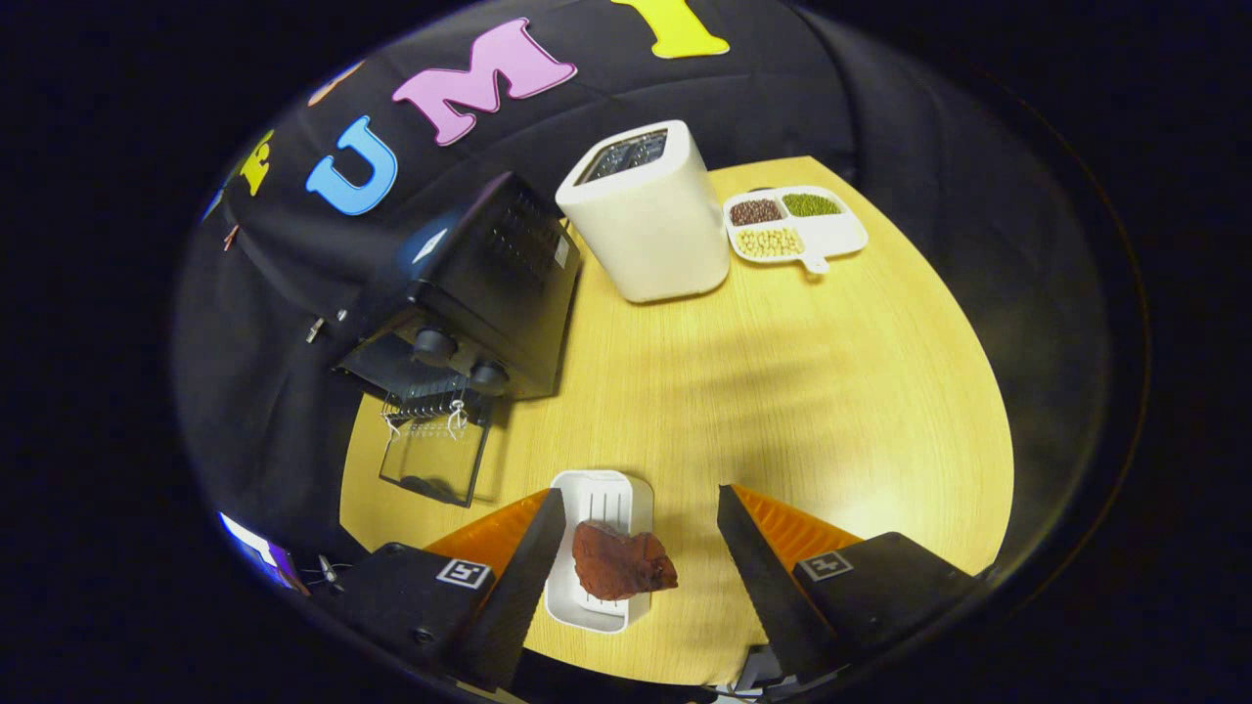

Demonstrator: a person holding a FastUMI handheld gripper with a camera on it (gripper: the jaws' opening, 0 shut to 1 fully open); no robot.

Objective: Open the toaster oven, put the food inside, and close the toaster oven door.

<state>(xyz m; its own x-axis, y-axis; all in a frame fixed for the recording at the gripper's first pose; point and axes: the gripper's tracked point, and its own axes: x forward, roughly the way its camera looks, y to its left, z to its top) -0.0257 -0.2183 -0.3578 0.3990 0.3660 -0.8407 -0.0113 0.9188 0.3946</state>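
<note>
A black toaster oven [469, 293] stands at the table's far left, its glass door [435, 455] folded down flat and its wire rack [425, 406] showing at the mouth. A reddish-brown piece of food [621, 562] lies on a small white tray [602, 508] between my fingers, nearer the left one. My gripper [641, 508] is open, with neither finger touching the food. The left finger [528, 567] sits beside the tray's edge, and the right finger [753, 567] stands well apart from it.
A white pop-up toaster [650, 210] stands at the back of the yellow wooden table [831, 391]. Beside it on the right sits a white divided dish [797, 230] with brown, green and pale beans. The table's round edge runs close on the right.
</note>
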